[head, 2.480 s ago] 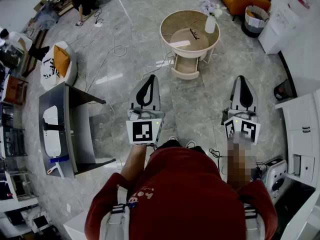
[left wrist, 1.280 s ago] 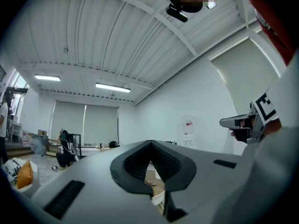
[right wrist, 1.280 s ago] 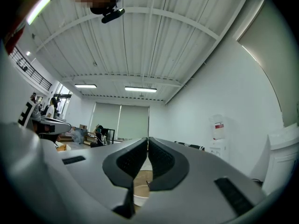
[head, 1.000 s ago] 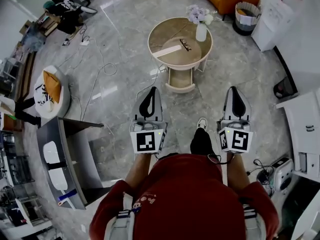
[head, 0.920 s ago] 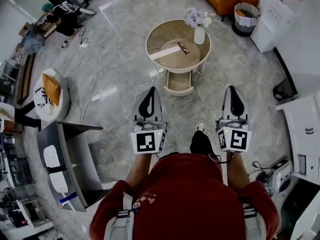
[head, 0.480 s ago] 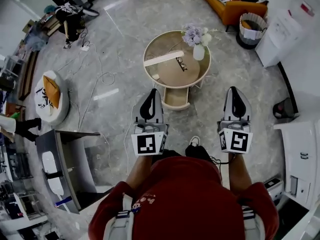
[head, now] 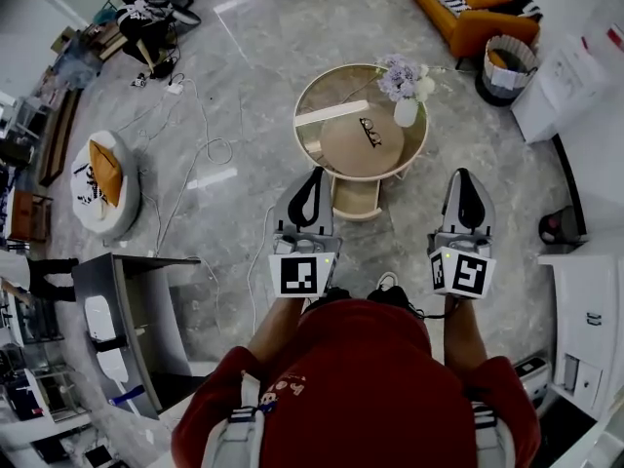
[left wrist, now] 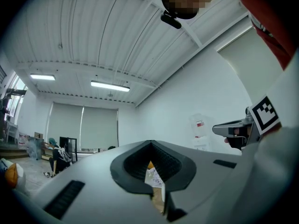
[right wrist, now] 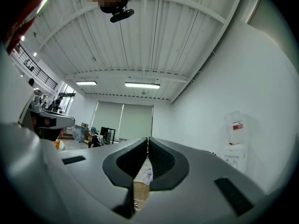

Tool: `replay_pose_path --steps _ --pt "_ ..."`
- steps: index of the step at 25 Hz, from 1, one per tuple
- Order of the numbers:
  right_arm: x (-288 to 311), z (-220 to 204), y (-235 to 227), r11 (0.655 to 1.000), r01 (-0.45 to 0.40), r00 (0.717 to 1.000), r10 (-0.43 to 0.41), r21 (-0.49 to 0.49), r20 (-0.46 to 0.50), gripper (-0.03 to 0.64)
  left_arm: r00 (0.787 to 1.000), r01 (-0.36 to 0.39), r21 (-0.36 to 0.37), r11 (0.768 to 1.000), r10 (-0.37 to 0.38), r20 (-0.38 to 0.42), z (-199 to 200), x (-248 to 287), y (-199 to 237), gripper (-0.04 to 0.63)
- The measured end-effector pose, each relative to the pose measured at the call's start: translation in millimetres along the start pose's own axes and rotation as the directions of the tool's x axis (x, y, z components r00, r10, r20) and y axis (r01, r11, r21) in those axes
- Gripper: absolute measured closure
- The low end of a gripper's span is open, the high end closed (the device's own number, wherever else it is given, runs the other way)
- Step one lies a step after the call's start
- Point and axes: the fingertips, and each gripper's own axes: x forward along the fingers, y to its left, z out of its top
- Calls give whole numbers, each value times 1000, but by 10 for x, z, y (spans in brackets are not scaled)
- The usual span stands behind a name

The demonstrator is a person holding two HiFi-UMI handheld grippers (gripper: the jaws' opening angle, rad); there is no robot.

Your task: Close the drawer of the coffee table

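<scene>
Marble-floored lounge: open drawer (head: 357, 199) of the desk (head: 314, 156) lies ahead between left gripper (head: 315, 171) and right gripper (head: 465, 173), nearer the left; both sets of fingers are clenched, empty.

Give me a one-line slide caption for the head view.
Person in red holds the shut left gripper and right gripper toward a round coffee table with its drawer open.

- Right gripper (right wrist: 147, 141): jaws pressed together at the tips.
- Gap below the tips: tan tabletop (right wrist: 140, 190) and pale flowers (right wrist: 147, 175), far.
- Left gripper (right wrist: 49, 120): at left edge.
- Water dispenser (right wrist: 235, 141): against right wall.
- Ceiling lights (right wrist: 142, 85): two lit strips.
</scene>
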Motion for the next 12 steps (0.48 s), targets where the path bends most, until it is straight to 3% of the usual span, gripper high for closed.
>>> replay_pose_path --steps 2,12 --pt "19 -1 99 1000 -2 1000 2 3 -2 594 999 12 12 1000 -12 -41 -62 -18 58 581" --pt "110 -281 476 999 -44 998 44 15 -47 594 995 15 11 1000 -14 -95 -419 -14 215 583"
